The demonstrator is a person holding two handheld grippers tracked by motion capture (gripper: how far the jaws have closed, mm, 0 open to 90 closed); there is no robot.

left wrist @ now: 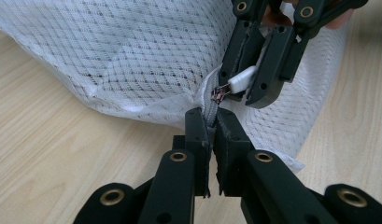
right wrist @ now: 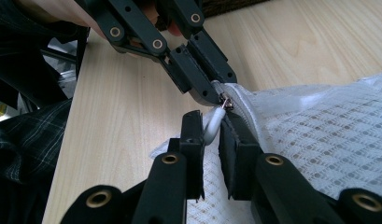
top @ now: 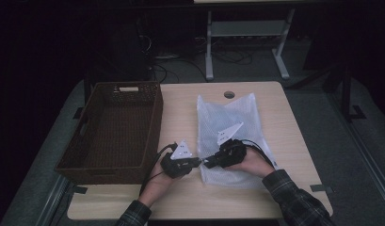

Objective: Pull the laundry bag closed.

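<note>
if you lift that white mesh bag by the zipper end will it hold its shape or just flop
The white mesh bag will probably flop: its thin netting already puckers where the left tongs pinch the zipper edge. It looks light, lying flat and apparently empty on the table. The zipper pull in the right tongs looks small and smooth, so it might slip.

— What carries the things?
— A light wooden table (top: pixel 180 197), with a round hole (top: pixel 229 94) near its far edge.
— What lies on it?
— A dark woven basket (top: pixel 152 127) on the left, perhaps empty, and a white mesh bag (top: pixel 232 115) flat beside it.
</note>
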